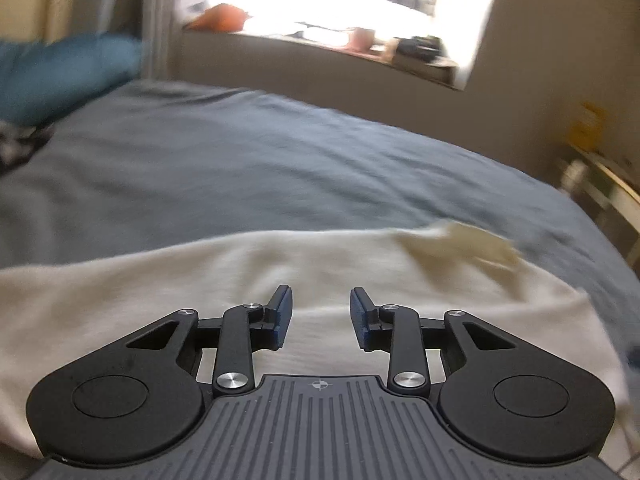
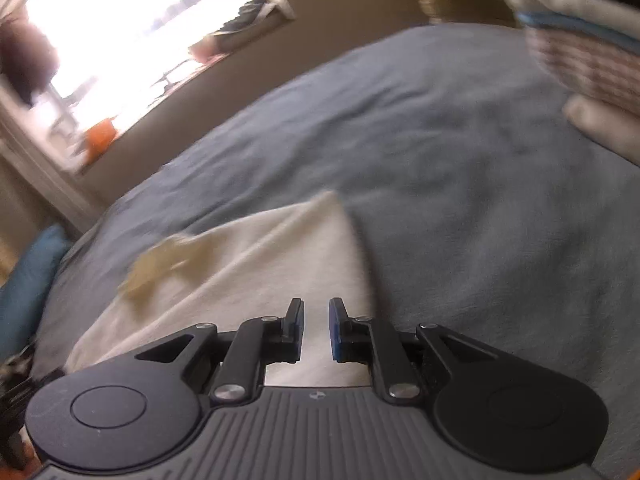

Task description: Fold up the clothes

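Cream cloth, one garment (image 1: 240, 280), lies flat on the blue-grey bedspread (image 1: 280, 160); we count a single piece, spreading beneath and just ahead of both claws. In the left wrist view the left gripper (image 1: 321, 317) points down over the middle of the garment, its two blue pads (image 1: 283, 316) parted with only the cloth's surface showing through the gap; nothing is pinched, so we read it as released. One yellowish patch (image 1: 452, 244) on the cloth lies ahead and to the right of this claw; blur hides what it is. One teal pillow (image 1: 60, 76) sits far ahead to the left, and one bright window (image 1: 328, 0) stands beyond the bed.

In the right wrist view the right gripper (image 2: 316, 330) hangs over the near right part of the same garment (image 2: 260, 264), close to its right edge. Its two pads (image 2: 336, 328) stand a narrow slit apart, and the cloth looks to lie below them rather than between them; we see no grasp. Ahead and to the left of this claw lies the same yellowish patch (image 2: 160, 264). One stack of folded textiles (image 2: 588, 60) rests well ahead to the right on the bedspread (image 2: 460, 140).
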### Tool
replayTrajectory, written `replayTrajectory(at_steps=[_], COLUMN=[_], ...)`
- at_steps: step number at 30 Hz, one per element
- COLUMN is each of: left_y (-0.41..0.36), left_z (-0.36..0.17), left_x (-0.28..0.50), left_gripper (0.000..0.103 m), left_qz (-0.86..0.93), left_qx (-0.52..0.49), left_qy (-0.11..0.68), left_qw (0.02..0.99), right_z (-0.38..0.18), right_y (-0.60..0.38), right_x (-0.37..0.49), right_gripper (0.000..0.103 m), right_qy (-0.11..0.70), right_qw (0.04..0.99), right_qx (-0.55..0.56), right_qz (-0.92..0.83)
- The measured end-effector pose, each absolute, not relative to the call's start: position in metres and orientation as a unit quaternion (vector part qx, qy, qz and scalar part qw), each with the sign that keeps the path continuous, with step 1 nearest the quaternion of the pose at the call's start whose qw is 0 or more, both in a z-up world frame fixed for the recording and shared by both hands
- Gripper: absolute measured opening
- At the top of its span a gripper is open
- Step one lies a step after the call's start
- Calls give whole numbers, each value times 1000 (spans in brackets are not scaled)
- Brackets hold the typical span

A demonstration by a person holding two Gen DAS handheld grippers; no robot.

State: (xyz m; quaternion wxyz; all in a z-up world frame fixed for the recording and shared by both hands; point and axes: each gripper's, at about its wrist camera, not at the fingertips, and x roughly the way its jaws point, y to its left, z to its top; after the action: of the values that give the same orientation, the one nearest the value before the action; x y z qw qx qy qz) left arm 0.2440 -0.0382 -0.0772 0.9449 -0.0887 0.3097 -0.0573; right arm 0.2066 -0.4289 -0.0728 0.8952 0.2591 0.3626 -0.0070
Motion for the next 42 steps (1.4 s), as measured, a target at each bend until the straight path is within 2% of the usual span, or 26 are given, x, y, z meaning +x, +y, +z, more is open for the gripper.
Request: replayTrajectory(at_steps=[3, 8, 16, 37, 42], left_y=[-66, -84, -77, -55, -54], left_z=[-80, -99, -101, -78, -74], left_x=[233, 220, 213, 182, 175], left_gripper=[35, 35, 35, 38, 42], left_qz=[-97, -107, -85, -32, -26], left_qx=[-63, -52, -53, -50, -48], left_qy=[321, 374, 377, 404, 412], left_qw=[940, 920, 921, 913, 910], right_z=[-68, -92, -135, -97, -91], right_y=[-411, -392, -410, -373, -365], right_x=[206, 218, 184, 154, 145], right_gripper=[14, 14, 14, 15, 15], right_qy=[376, 419, 458, 470, 477], right_qw=[881, 843, 765, 783, 794], right_qx=[280, 321, 445, 387, 354], right_qz=[58, 104, 89, 128, 131])
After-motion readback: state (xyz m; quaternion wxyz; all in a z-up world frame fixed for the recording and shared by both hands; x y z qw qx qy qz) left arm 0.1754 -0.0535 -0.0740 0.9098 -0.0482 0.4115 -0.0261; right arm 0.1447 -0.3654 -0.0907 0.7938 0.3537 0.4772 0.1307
